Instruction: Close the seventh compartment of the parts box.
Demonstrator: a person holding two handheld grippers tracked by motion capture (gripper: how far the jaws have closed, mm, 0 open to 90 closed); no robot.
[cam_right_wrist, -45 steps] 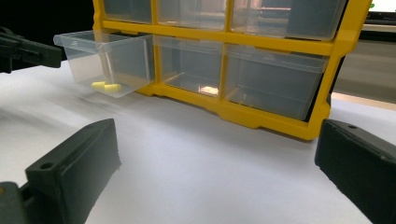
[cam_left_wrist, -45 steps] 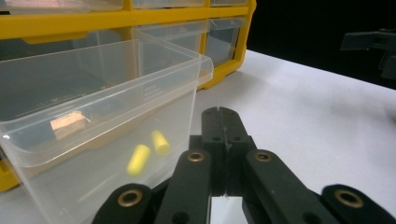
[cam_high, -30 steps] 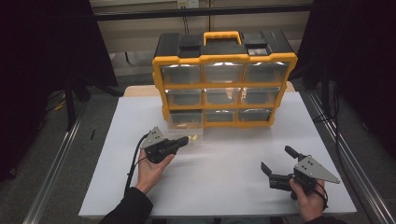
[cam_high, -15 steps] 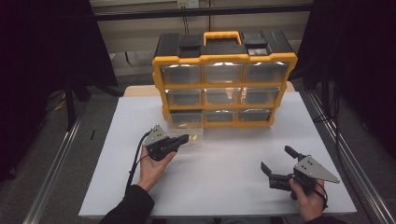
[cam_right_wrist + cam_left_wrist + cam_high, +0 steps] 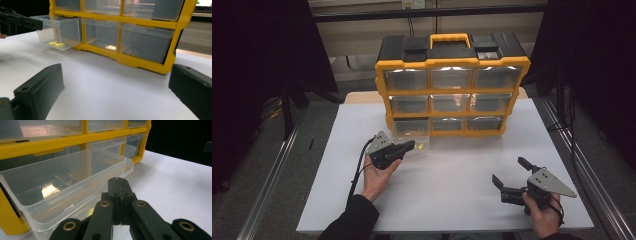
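Jutting lengthwise from the organiser point(image 5: 452, 85), the clear drawer point(image 5: 412, 134) faces the pressed-together left hand-held gripper point(image 5: 410, 145).

Black claws point(image 5: 411, 146); dark sleeve point(image 5: 354, 222)

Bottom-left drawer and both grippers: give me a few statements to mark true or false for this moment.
1. The bottom-left drawer is pulled out of the yellow organizer. True.
2. The left gripper has its jaws spread wide. False: they are shut together.
3. The right gripper is open, holding nothing. True.
4. The drawer holds blue screws. False: small yellow pieces lie in it.
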